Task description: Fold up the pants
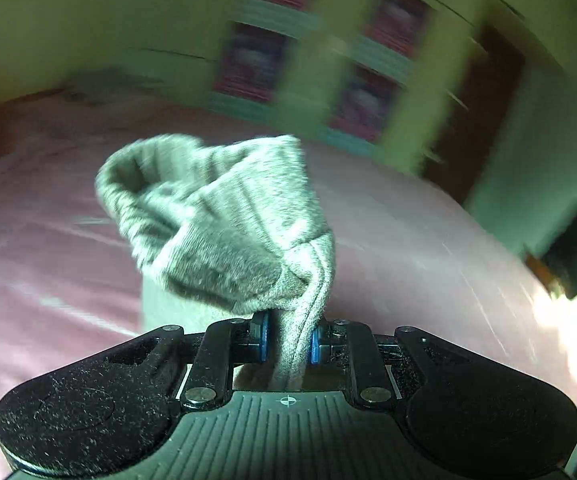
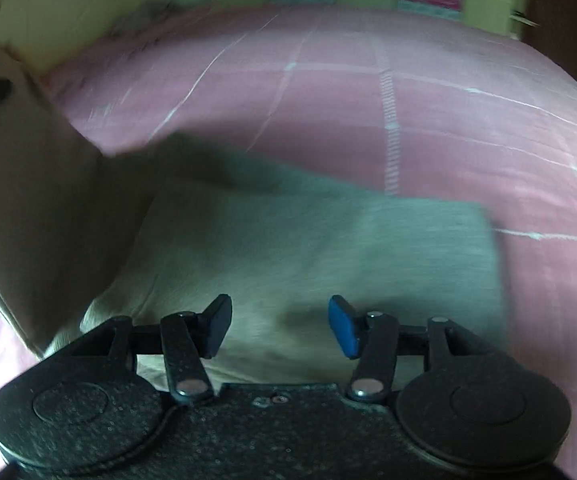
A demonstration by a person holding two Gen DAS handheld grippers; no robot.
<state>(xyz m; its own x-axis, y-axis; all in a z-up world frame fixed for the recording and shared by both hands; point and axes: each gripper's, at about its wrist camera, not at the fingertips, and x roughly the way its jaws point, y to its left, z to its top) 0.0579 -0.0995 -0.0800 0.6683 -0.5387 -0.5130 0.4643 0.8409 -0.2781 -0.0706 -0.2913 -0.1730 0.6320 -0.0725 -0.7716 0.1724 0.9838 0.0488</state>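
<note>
Left gripper (image 1: 288, 338) clamped on a bunched fold of grey pants (image 1: 224, 224), ribbed cuff end lifted and flopped over above the pink bedsheet (image 1: 428, 240). Right gripper (image 2: 280, 328) spread wide, nothing between blue pads (image 2: 342, 332), poised just above the rest of the pants (image 2: 328, 248) lying flat on the bed's pink checked sheet (image 2: 448, 120). One stretch of the fabric raised at left in right wrist view. Blurred green wall (image 1: 88, 20) with red-framed window panes (image 1: 248, 60) behind.
</note>
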